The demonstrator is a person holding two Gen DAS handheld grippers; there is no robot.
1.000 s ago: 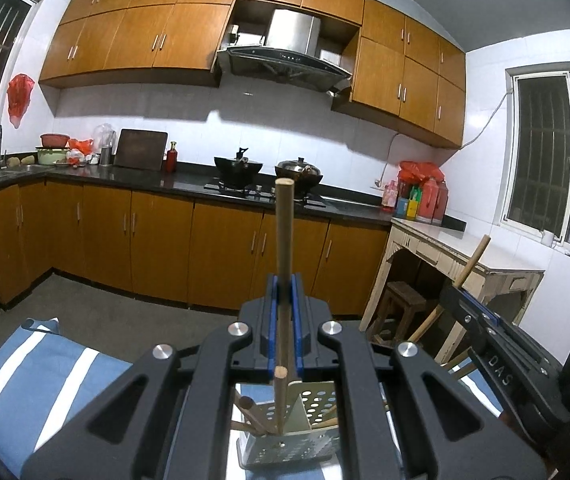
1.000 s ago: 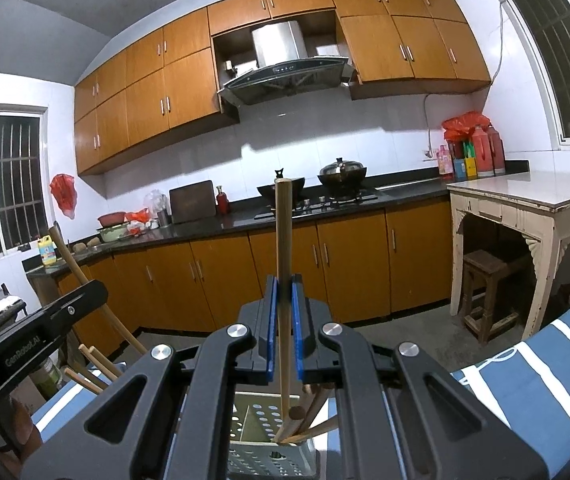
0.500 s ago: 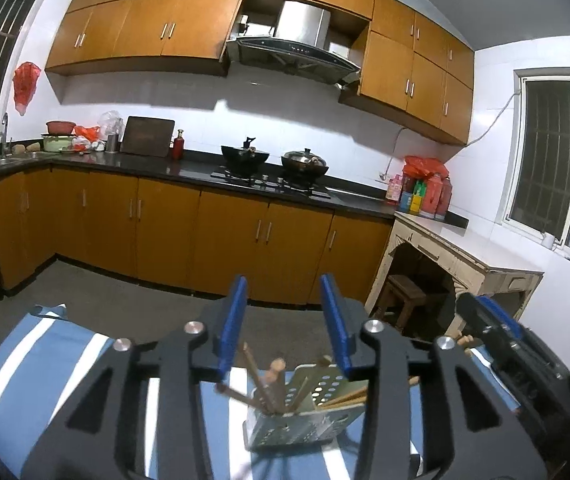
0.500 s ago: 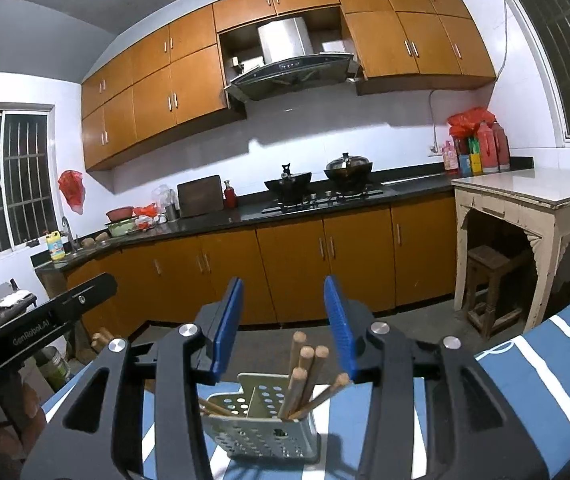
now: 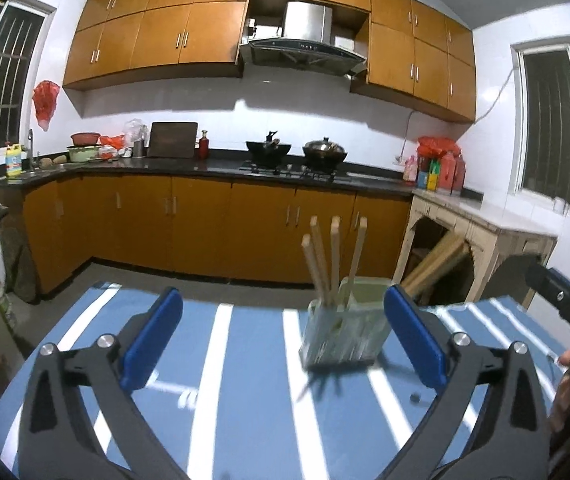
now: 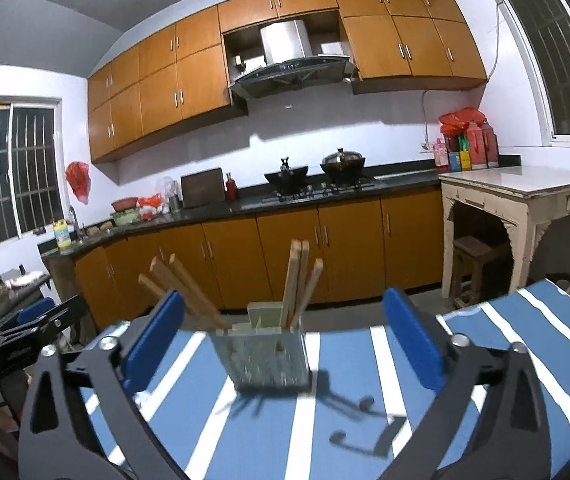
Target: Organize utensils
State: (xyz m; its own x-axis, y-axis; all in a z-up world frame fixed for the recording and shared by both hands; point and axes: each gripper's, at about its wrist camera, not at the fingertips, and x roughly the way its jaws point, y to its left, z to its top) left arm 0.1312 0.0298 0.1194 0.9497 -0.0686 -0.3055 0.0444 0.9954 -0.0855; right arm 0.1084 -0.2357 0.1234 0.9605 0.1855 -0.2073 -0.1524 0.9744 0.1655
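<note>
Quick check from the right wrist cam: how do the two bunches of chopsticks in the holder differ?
The left bunch of chopsticks leans hard to the left over the holder's rim; the right bunch of chopsticks stands nearly upright. The left bunch is partly hidden behind a blue pad of the right gripper; the right bunch shows fully. Both are plain wood, in the same perforated holder.
</note>
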